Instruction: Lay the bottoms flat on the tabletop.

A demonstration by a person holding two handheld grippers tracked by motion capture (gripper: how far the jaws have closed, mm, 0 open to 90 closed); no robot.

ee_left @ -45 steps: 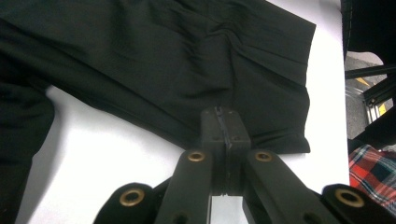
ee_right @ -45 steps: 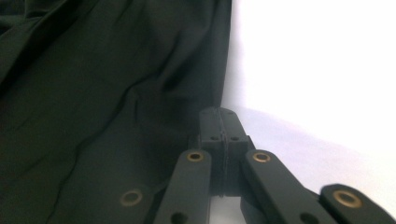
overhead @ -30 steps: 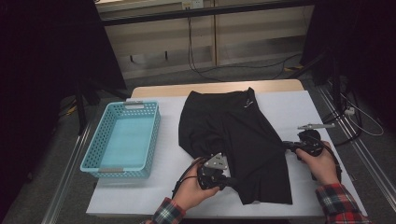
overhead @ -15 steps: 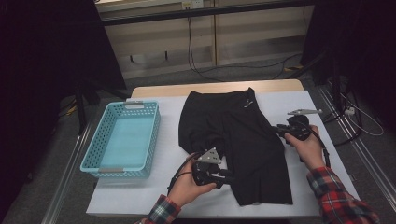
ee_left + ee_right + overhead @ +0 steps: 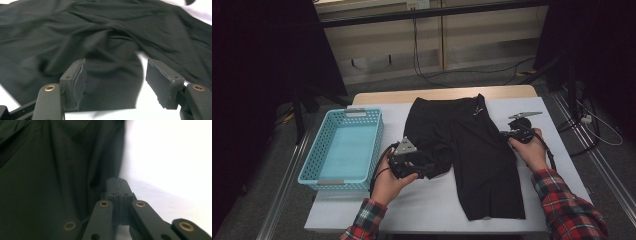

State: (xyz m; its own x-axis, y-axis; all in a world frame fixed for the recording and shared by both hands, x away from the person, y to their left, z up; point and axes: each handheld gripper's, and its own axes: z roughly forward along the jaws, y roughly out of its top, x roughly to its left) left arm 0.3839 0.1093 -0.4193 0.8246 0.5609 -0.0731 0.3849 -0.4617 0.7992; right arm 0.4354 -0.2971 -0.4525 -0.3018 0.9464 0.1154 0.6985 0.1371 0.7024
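Black shorts (image 5: 467, 150) are spread across the middle of the counter (image 5: 432, 207), mid-fold. The left hand-held gripper (image 5: 428, 170), jaws just opened wide, has fabric between but unpressed; the right hand-held gripper (image 5: 117, 185) is closed at the right edge, whether on cloth cannot be told. A fresh left grasp is judged next.

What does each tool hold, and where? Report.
Left tool: jaws just opened, holding nothing; black shorts lie loose between them. Right tool: shut, seemingly pinching their outer side edge.
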